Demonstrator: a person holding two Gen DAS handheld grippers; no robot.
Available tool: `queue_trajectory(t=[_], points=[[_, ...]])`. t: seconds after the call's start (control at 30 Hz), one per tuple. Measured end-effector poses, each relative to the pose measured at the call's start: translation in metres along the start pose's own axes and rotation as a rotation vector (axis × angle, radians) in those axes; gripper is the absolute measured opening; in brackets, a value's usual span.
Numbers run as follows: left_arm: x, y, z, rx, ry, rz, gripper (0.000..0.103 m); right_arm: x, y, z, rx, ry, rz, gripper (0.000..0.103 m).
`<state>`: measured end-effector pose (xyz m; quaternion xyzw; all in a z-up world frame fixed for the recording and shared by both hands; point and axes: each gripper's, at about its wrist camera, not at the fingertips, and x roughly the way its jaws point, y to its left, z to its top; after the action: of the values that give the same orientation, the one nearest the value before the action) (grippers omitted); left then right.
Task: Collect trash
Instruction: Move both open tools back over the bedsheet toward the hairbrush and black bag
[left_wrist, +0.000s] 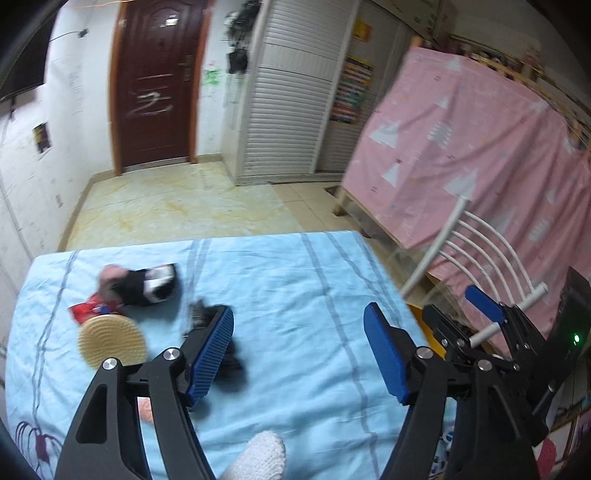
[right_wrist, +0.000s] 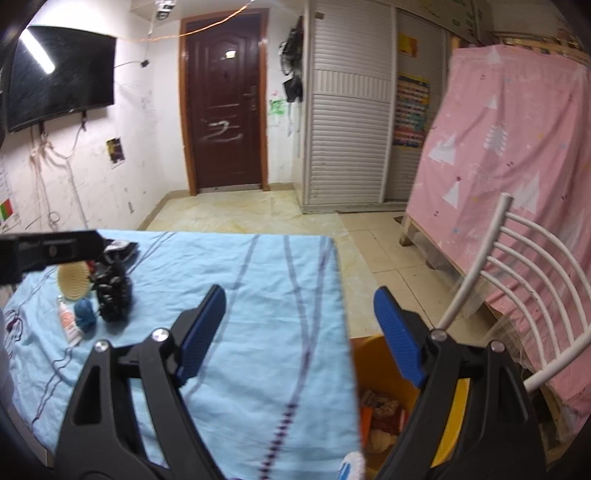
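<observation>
Step in hand: a return pass between drop-off and the next pick is judged; both grippers are empty and raised over the desk (right_wrist: 258, 295), which is covered by a light blue striped cloth.
Left gripper (left_wrist: 299, 350): jaws are set wide apart; nothing is held between the blue pads, only bare cloth is seen there.
Right gripper (right_wrist: 299, 332): jaws are set wide apart and empty; the desk edge and the yellow bin (right_wrist: 373, 354) are framed between them, at lower centre-right of the right wrist view.
Yellow bin contents: wrappers and crumpled items are seen inside, so part of the collection is judged done.
Remaining items, left wrist view: a red wrapper (left_wrist: 86, 308), a round beige brush (left_wrist: 110, 341) and a blurred black-and-white object (left_wrist: 151, 284) are grouped at middle left; a black spiky object (left_wrist: 203, 314) lies just beside the left pad.
Remaining items, right wrist view: the same group is seen at middle left, with a small blue ball (right_wrist: 85, 312) and a small white tube (right_wrist: 68, 321) near it.
Relation to grippers: the red wrapper lies left of and beyond the left gripper, apart from its pads; it is well apart from the right gripper.
Next move, judged: the left gripper is to be swung toward the left of the frame, lowered over the wrapper, and closed on it.
Caution: the wrapper is partly overlapped by the brush; which items count as trash cannot be told with certainty.
</observation>
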<state>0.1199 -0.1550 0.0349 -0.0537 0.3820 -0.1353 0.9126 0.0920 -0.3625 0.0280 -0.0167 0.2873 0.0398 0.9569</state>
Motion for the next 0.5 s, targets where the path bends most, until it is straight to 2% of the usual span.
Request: queue_trajectory(t=[0.5], points=[[0.0,0.089,-0.008,-0.152,0.004,0.242,0.064,0.03,0.087,0.009,-0.102,0.088,0.161,0.08]])
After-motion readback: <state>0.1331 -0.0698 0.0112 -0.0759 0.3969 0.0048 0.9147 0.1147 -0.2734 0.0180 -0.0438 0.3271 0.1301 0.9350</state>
